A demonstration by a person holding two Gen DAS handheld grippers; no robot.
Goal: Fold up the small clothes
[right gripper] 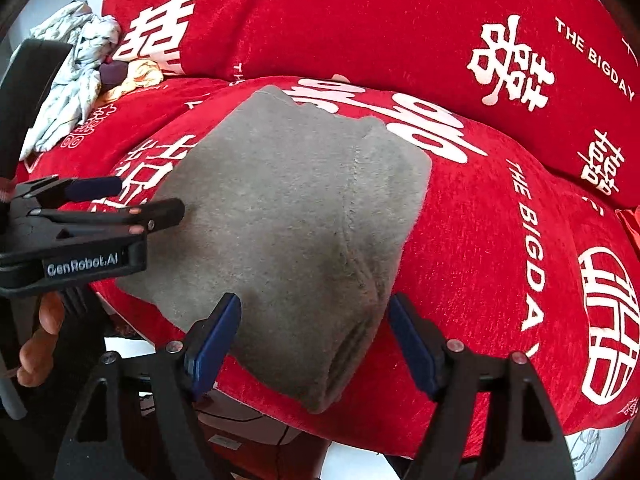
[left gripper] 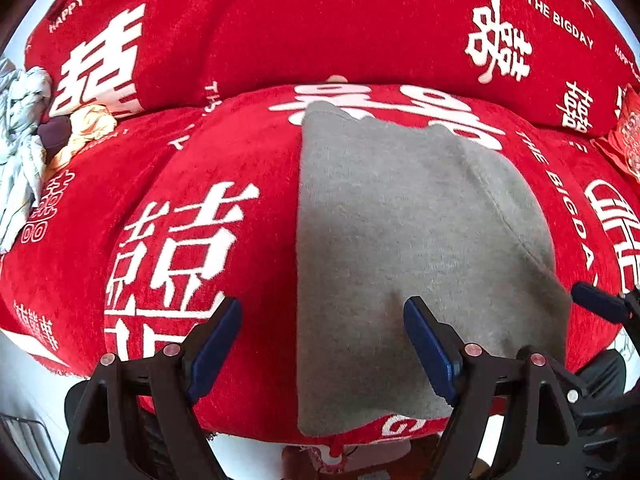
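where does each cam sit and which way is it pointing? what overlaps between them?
Left wrist: on the left hand-held gripper, looking forward and down along its open fingers at the grey garment on the red sofa cover; a finger of the right hand-held gripper shows at the right edge.
Right wrist: on the right hand-held gripper, fingers open, angled down over the garment's near right corner; the left hand-held gripper and the person's fingers show at left.
Shared: the garment, the cover, the clothes pile at far left.
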